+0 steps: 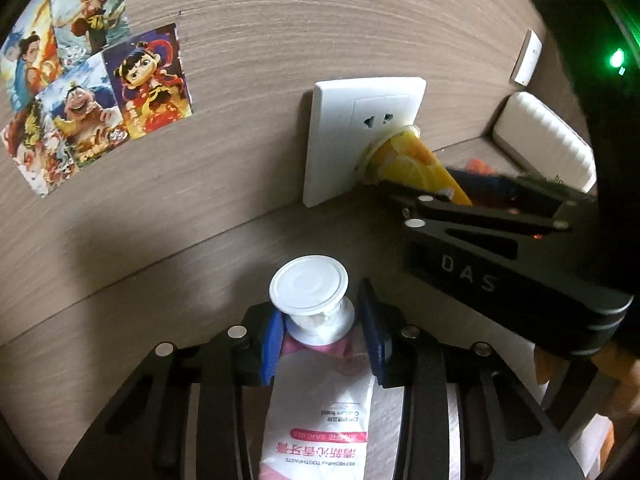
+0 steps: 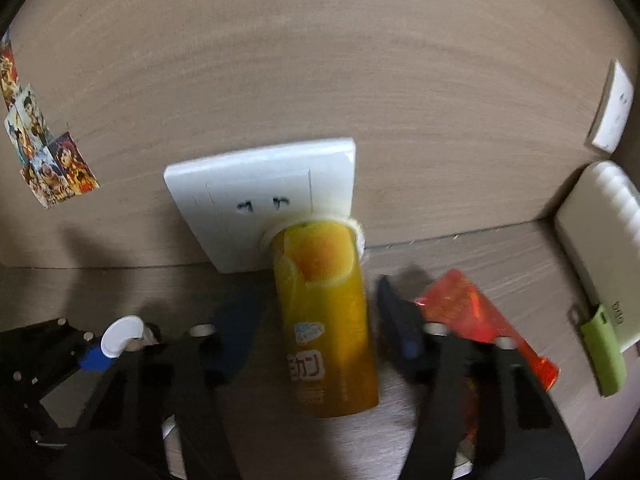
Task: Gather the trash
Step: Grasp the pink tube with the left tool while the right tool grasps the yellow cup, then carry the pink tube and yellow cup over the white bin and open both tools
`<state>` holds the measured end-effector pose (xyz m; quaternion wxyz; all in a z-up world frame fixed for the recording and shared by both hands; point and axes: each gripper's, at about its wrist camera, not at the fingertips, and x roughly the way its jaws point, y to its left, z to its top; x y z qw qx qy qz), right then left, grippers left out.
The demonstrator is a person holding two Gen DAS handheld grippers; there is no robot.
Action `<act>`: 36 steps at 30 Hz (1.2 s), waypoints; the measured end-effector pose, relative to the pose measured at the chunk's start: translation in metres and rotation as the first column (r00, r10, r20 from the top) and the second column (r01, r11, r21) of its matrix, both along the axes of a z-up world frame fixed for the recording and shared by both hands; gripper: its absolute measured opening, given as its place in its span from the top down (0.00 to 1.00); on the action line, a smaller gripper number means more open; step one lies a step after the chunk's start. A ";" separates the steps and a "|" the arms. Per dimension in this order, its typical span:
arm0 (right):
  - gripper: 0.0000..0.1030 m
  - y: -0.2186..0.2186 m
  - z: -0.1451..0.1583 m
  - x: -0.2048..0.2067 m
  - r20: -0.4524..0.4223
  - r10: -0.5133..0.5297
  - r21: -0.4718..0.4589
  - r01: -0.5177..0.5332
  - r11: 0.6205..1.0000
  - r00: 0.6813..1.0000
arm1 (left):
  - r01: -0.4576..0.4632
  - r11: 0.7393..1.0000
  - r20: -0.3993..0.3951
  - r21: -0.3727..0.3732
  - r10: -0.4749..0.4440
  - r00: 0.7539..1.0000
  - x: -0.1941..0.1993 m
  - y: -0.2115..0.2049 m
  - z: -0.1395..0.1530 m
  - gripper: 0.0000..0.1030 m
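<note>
A wood-grain wall [image 2: 320, 60] and matching wood-grain shelf surface [image 2: 500, 252] fill both wrist views, with a white plastic wall socket [image 2: 256, 204] mounted where they meet. The right gripper [image 2: 316, 324], black-framed with blue pads, stands wide open astride an orange juice bottle [image 2: 326, 320]; whether either pad touches it cannot be told through the motion blur. The bottle, a smooth cylinder printed with orange slices, runs lengthwise away from the camera, its far end against the socket plate. The left gripper [image 1: 322, 340] has its blue fingers [image 1: 272, 344] set either side of the neck of a toothpaste tube [image 1: 316, 408], the left pad against the neck, a narrow gap on the other side, so a firm clench cannot be confirmed. The soft white-and-pink tube lies along the fingers, its round white cap [image 1: 308, 286] pointing forward toward the wall. A white ribbed block [image 2: 600, 248] leans in the right corner, and a crinkled red-orange foil wrapper [image 2: 480, 320] lies flat beside the right gripper. A collage of cartoon stickers [image 1: 92, 92] covers the wall at left. A small green plastic object [image 2: 604, 352] rests by the ribbed block, and a second white socket [image 2: 612, 112] sits higher on the side wall.
</note>
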<state>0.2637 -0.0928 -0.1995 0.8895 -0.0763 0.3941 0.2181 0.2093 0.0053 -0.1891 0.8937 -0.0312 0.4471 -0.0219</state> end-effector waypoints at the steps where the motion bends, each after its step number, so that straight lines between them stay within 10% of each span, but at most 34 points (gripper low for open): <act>1: 0.54 0.000 -0.001 0.000 -0.001 -0.001 0.002 0.001 1.000 1.000 | 0.001 1.000 0.000 -0.007 -0.001 1.000 0.001 0.000 0.000 0.67; 24: 0.55 -0.106 0.085 -0.128 0.070 -0.176 0.191 0.160 0.969 0.982 | 0.140 0.986 0.128 -0.089 -0.128 0.983 -0.061 -0.032 0.072 0.67; 36: 0.55 -0.214 0.106 -0.213 0.115 -0.427 0.209 0.398 0.893 0.897 | 0.438 0.898 0.164 -0.035 -0.427 0.889 -0.120 -0.148 0.104 0.67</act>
